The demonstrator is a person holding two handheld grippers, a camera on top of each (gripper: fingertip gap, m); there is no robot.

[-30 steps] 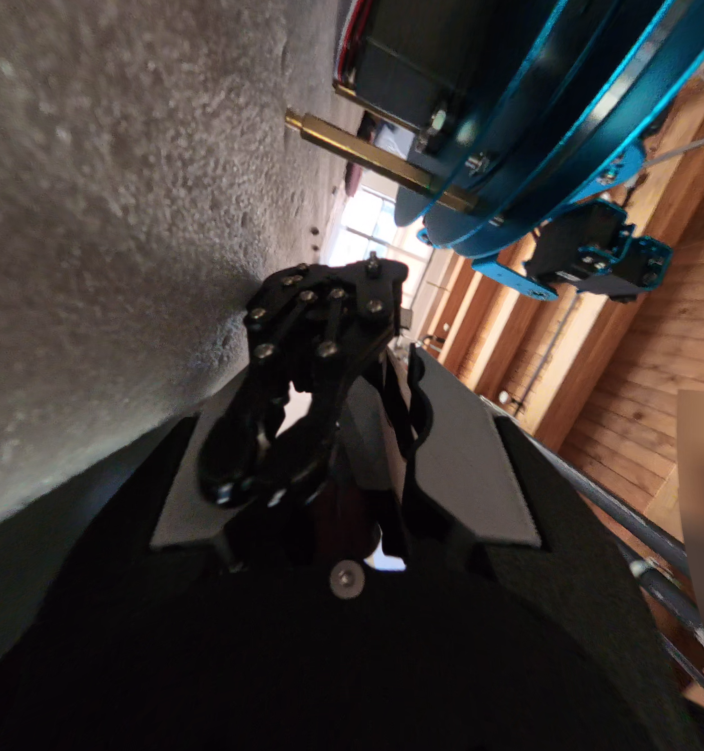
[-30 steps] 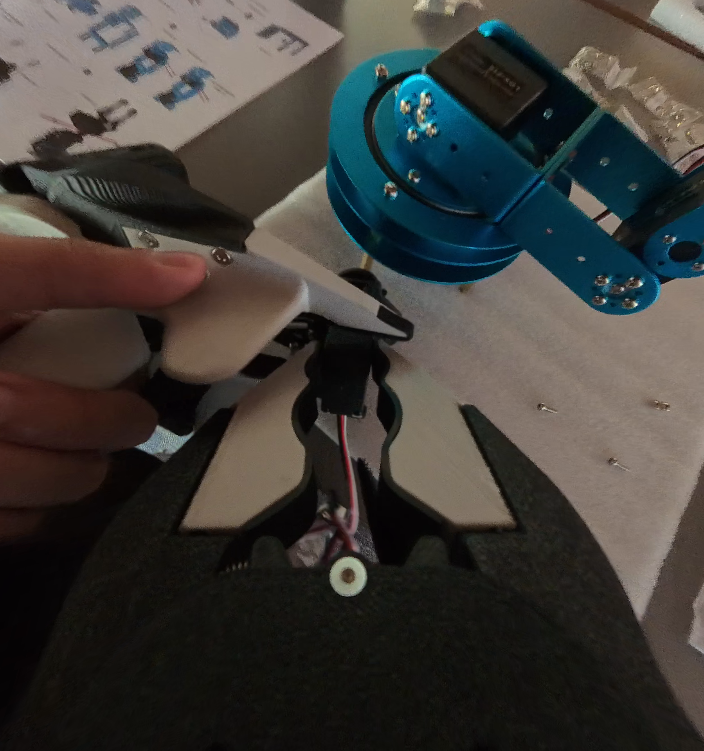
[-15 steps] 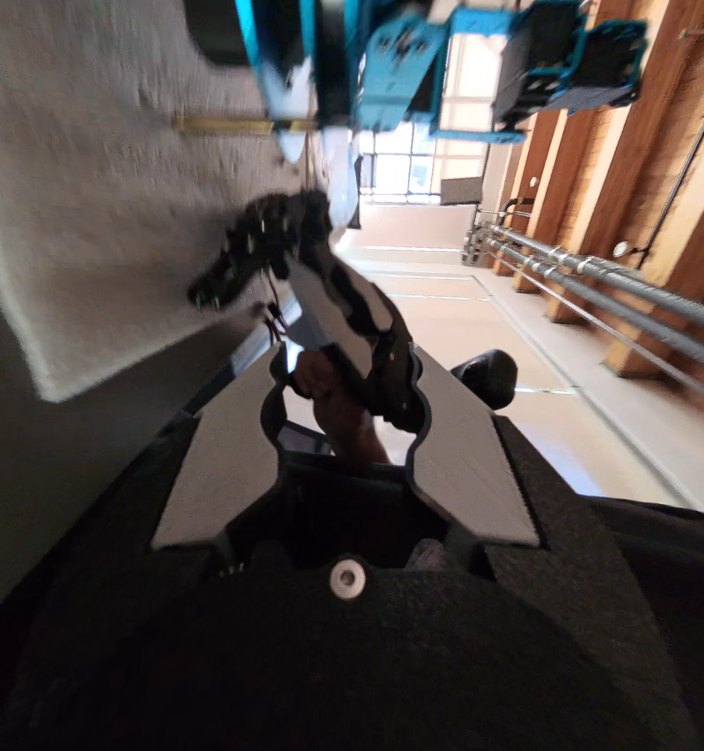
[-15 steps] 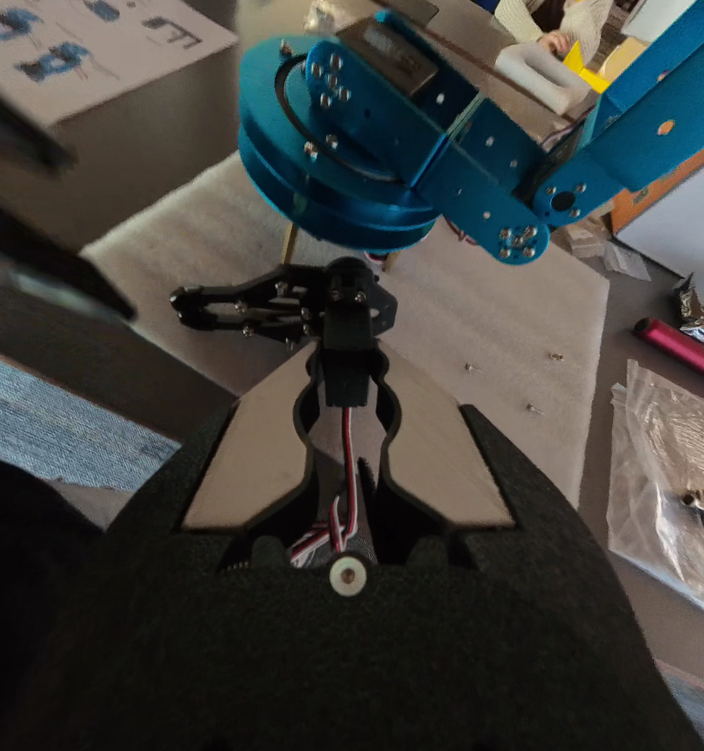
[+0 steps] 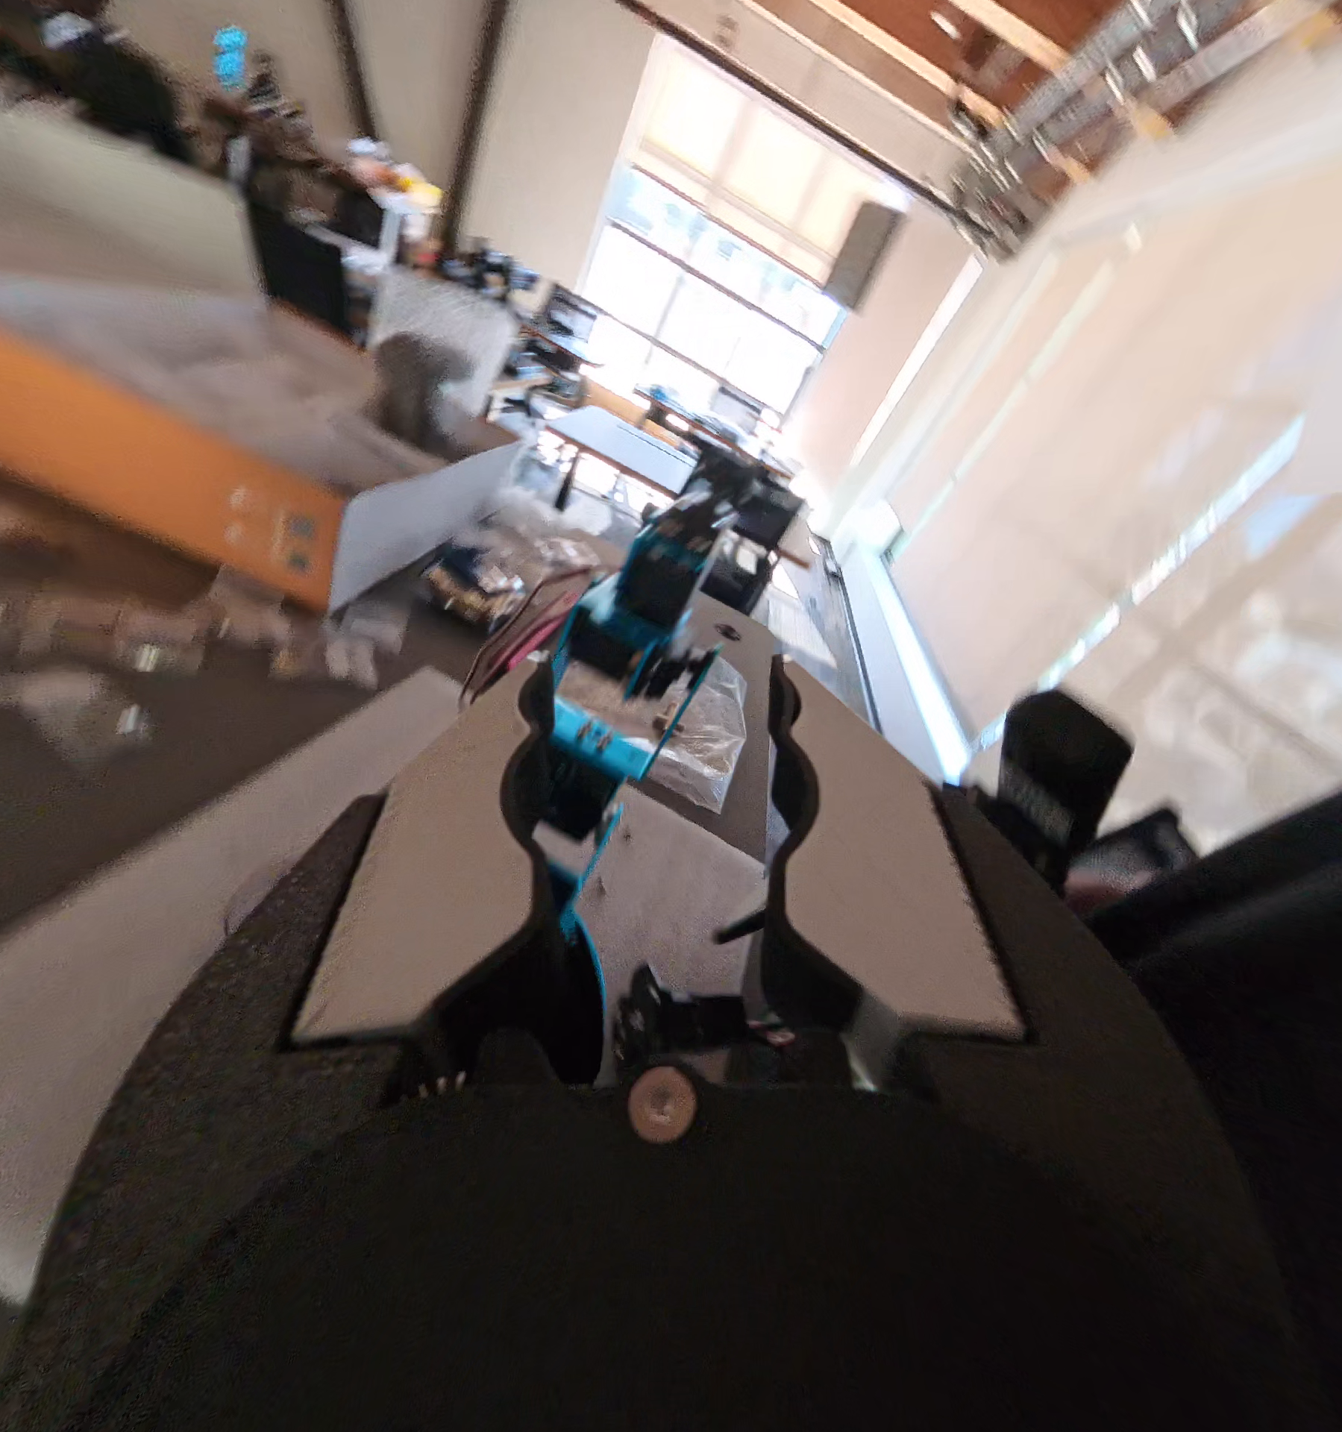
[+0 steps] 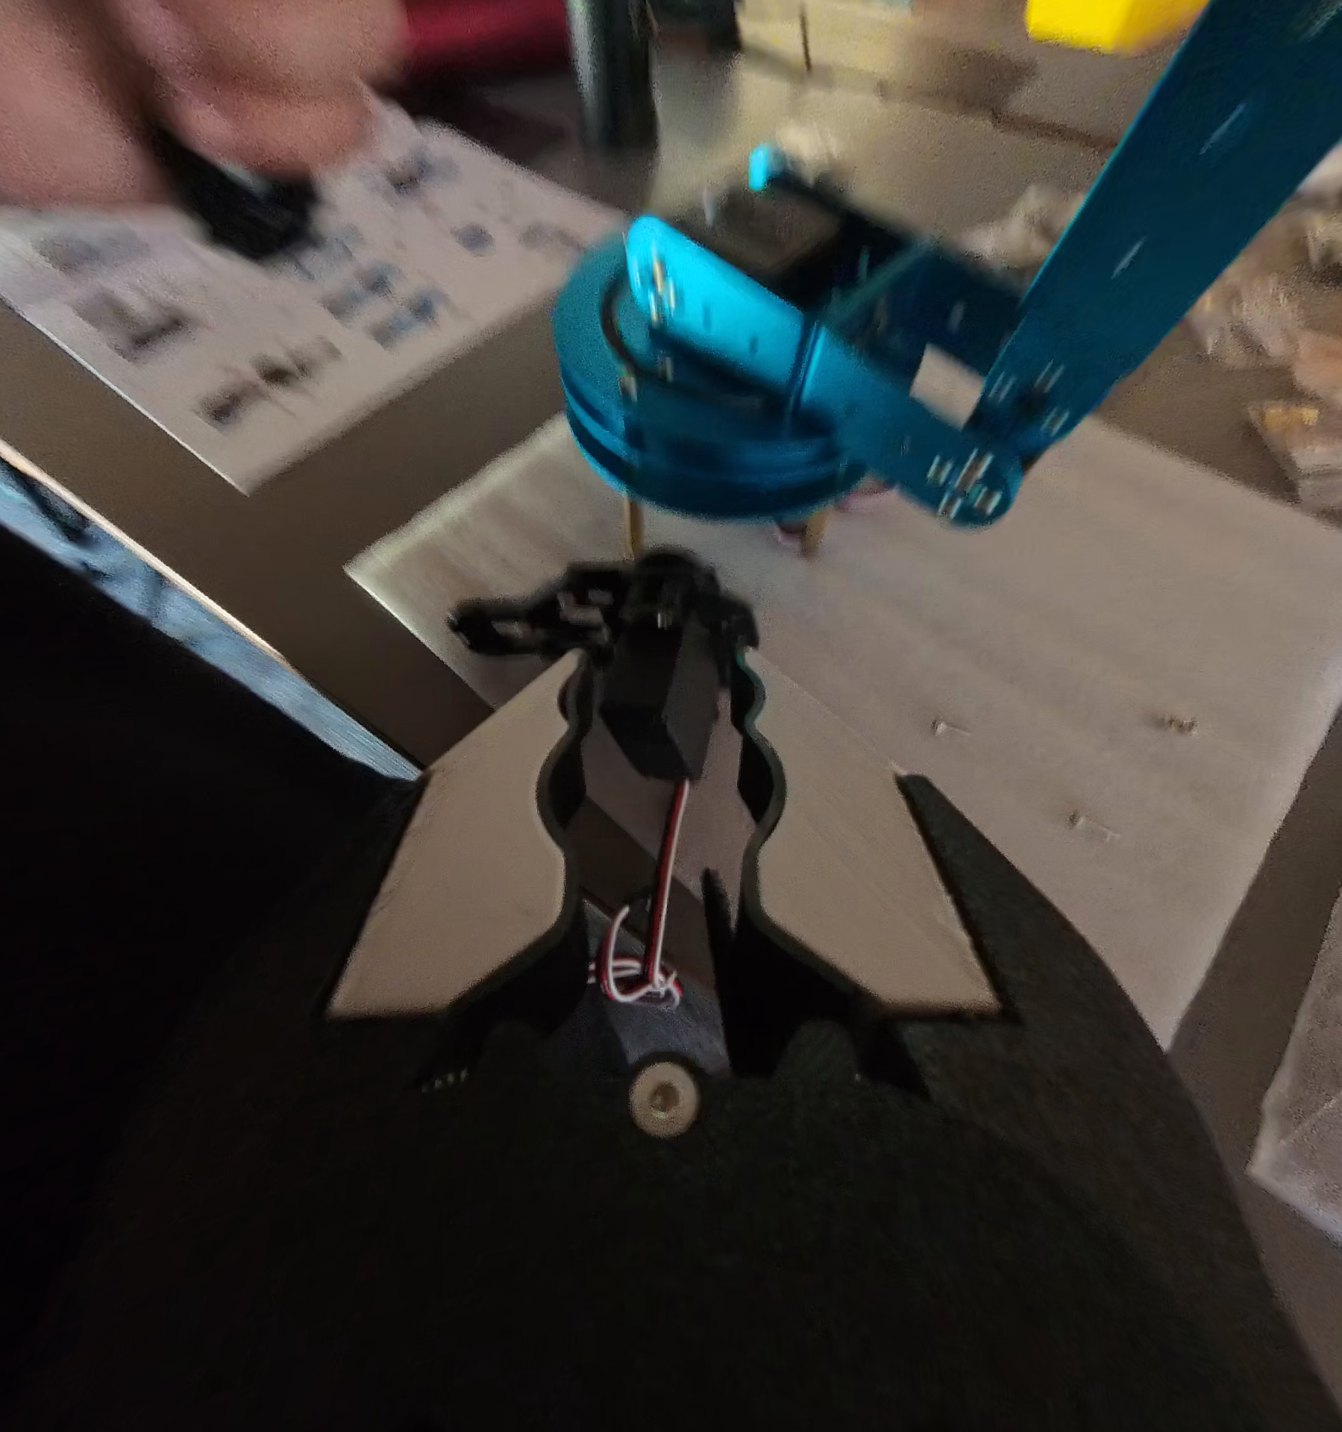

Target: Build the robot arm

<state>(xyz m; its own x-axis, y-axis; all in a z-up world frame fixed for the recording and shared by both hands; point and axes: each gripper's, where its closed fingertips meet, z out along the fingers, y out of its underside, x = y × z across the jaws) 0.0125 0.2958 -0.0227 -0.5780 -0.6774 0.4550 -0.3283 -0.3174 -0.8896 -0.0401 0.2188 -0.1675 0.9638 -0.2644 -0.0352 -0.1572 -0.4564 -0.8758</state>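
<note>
Right gripper [image 6: 664,666] clamps a black servo claw [image 6: 656,659] above white foam sheet [image 6: 962,659]; beyond stands a blue robot arm [image 6: 737,403], then a printed sheet [image 6: 280,325]. Left gripper [image 5: 656,690] gapes empty, blue arm [image 5: 652,597] ahead, orange box [image 5: 133,465] far left.

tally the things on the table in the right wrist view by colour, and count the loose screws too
blue: 1, the arm kit
black: 1, the claw held in the right gripper
white: 2, the foam mat and printed sheet
yellow: 1, a block at the top edge
silver: 3 loose screws
total: 8
</note>
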